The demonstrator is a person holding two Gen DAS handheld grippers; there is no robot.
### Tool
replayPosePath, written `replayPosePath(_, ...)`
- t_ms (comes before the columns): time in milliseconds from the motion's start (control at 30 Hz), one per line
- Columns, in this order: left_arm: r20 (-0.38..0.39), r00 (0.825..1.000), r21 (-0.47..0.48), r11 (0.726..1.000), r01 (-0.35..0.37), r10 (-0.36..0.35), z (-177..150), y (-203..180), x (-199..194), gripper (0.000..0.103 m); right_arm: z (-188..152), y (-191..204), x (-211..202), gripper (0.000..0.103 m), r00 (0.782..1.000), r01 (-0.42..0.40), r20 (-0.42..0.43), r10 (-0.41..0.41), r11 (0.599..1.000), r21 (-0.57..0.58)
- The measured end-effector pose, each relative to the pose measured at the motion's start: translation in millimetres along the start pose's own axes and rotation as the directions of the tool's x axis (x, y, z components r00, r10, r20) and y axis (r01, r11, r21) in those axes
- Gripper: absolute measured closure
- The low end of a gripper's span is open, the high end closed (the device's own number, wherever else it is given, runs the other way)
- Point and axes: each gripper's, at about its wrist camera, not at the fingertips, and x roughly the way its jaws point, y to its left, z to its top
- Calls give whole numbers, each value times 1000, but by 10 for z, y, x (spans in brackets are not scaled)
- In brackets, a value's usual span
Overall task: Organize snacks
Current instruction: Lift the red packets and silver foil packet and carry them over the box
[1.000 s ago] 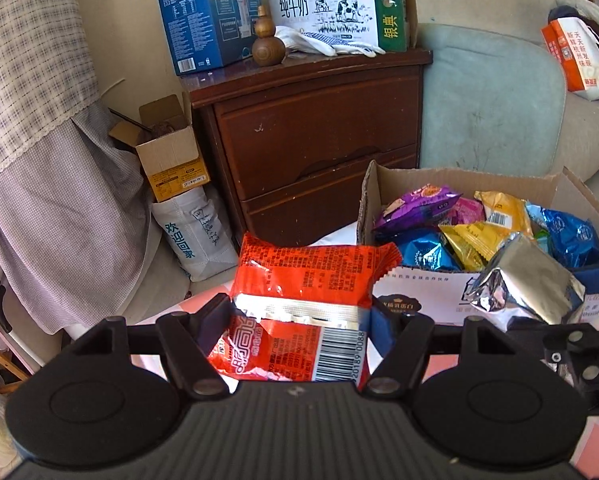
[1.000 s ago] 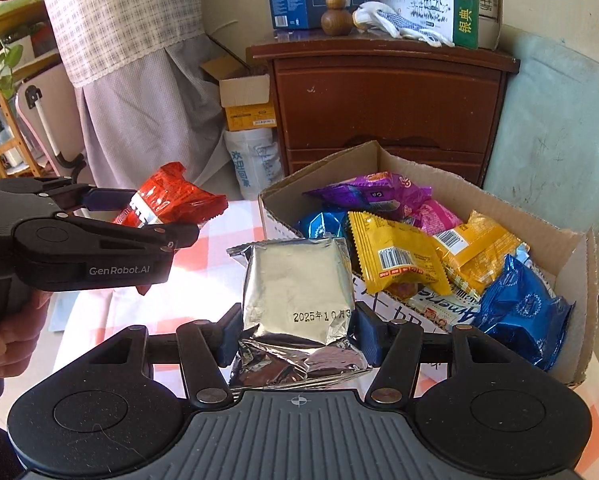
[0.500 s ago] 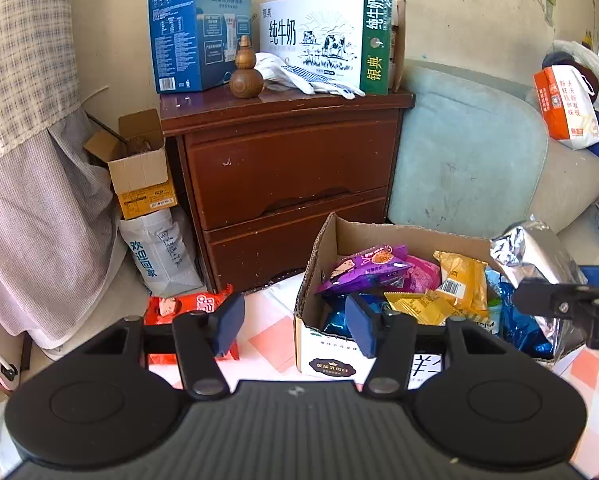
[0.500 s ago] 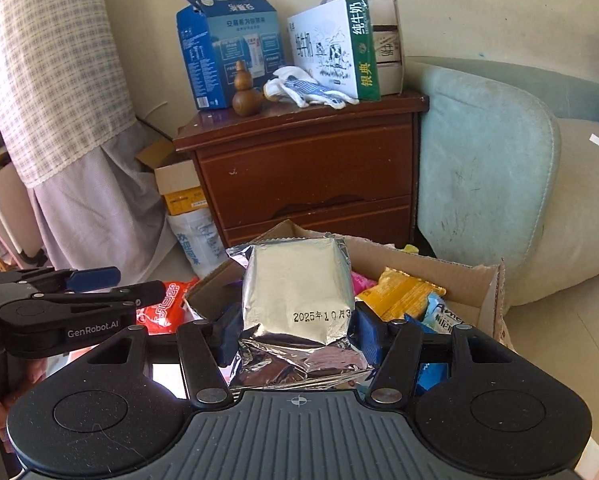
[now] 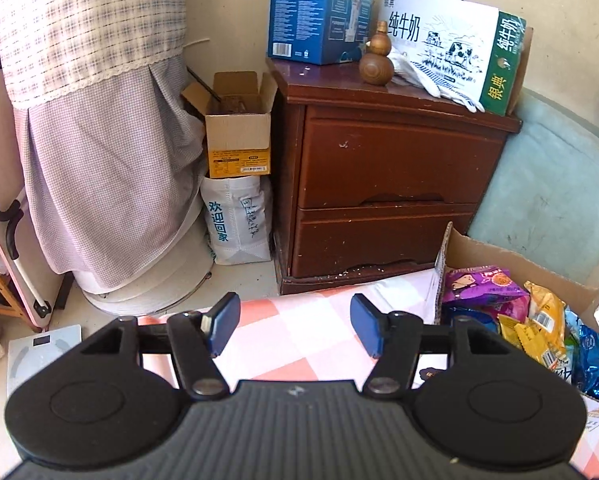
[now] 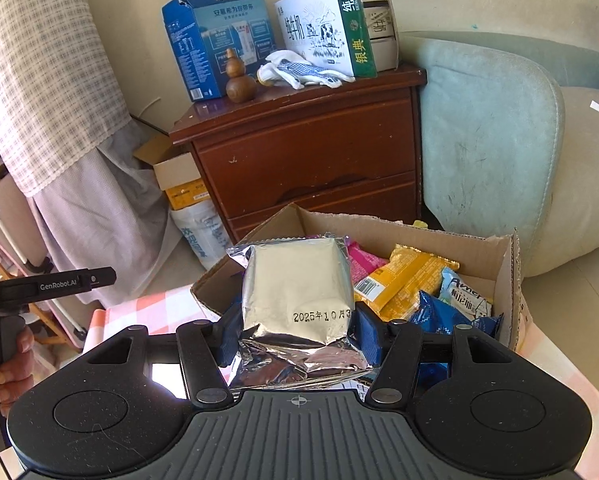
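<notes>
Silver pouch pinched above the snack box, left jaws spread

Right hand-held gripper [image 6: 297,338] pinches a silver foil pouch [image 6: 297,284] by its lower end, both blue pads pressed against its sides. The pouch stands upright, with a printed date near its bottom edge, and it is raised in front of the near wall of an open cardboard box [image 6: 503,276]. Inside that box lie a yellow snack packet [image 6: 403,284], a pink packet [image 6: 361,258] and blue packets [image 6: 439,312], piled loosely against one another.

Left hand-held gripper [image 5: 294,330] is spread wide with nothing between its fingers, hovering over the pink-and-white checked tabletop [image 5: 311,320]. To its right the same box shows a purple snack bag [image 5: 479,284] on top of the pile, near the box's left wall.

Beyond the tabletop stands a dark wooden cabinet [image 5: 383,184] carrying a blue carton [image 5: 315,12], a white milk carton [image 5: 447,40] and a wooden gourd [image 5: 376,62]. A pale green cushion [image 6: 487,136] sits to the cabinet's right, on the far side of the box.
</notes>
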Motion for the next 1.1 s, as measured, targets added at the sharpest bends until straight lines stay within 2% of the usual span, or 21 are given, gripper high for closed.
replayPosePath(133,-17,1000,-1,1000,-23,23,-34,48,25,43,6,-7,41,46,1000,18,-6,-18,1000,13)
replayPosePath(267,-34,999,-10,1000,5,-6,-55,21,27,43,15,-58,64,46,1000,26,-6,-26,998,49)
replayPosePath(400,-42,999,33,999,22,-21,-95,-136,26,41,23,-87,55,46,998,56,11,-57,996,64)
replayPosePath(567,-35,998,43,997,61,-60,-82,-310,-12,40,53,-186,74,46,997,75,15,-77,991,108)
replayPosePath(700,-32,997,51,996,69,-68,-102,-371,-42,31,80,-248,113,46,994,105,27,-109,985,135)
replayPosePath(867,-91,993,81,994,80,-72,-253,-493,12,30,84,-345,212,46,991,132,9,-137,970,205)
replayPosePath(1100,-143,984,67,991,118,-108,-327,-818,89,13,47,-202,340,46,994,113,-21,-112,978,175)
